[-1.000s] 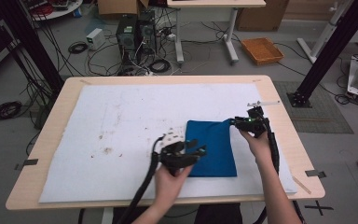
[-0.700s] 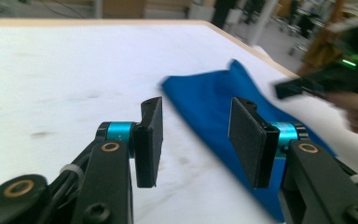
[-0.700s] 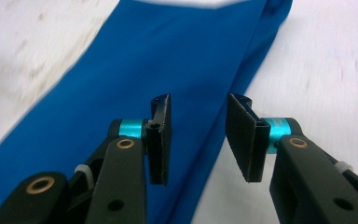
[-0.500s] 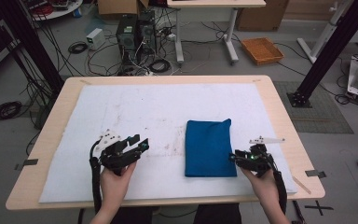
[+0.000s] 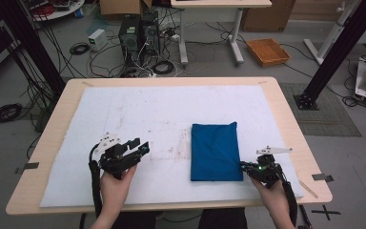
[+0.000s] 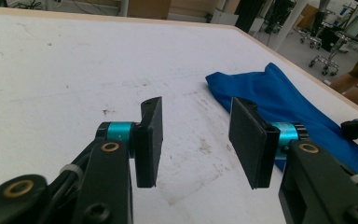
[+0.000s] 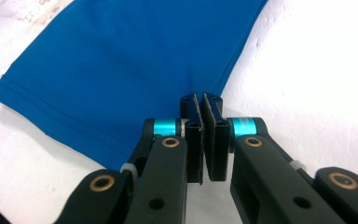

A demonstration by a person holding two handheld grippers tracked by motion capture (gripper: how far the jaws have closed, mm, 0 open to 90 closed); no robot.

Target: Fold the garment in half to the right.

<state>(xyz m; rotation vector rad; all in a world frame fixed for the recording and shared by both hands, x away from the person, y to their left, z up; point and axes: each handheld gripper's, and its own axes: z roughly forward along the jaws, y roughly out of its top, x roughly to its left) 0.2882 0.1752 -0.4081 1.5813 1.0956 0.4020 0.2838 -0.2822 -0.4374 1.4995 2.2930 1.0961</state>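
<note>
The folded blue fabric rectangle (image 5: pixel 215 151) lies flat on the white felt mat (image 5: pixel 138 109), right of centre, its long axis running from the person's edge toward the far edge. The right gripper (image 5: pixel 244 167) sits low at the cloth's near right corner, pointing left at it, jaws pressed together with nothing between them; the left gripper (image 5: pixel 143 147) hovers well to the cloth's left, angled right and away, jaws spread wide and empty.
</note>
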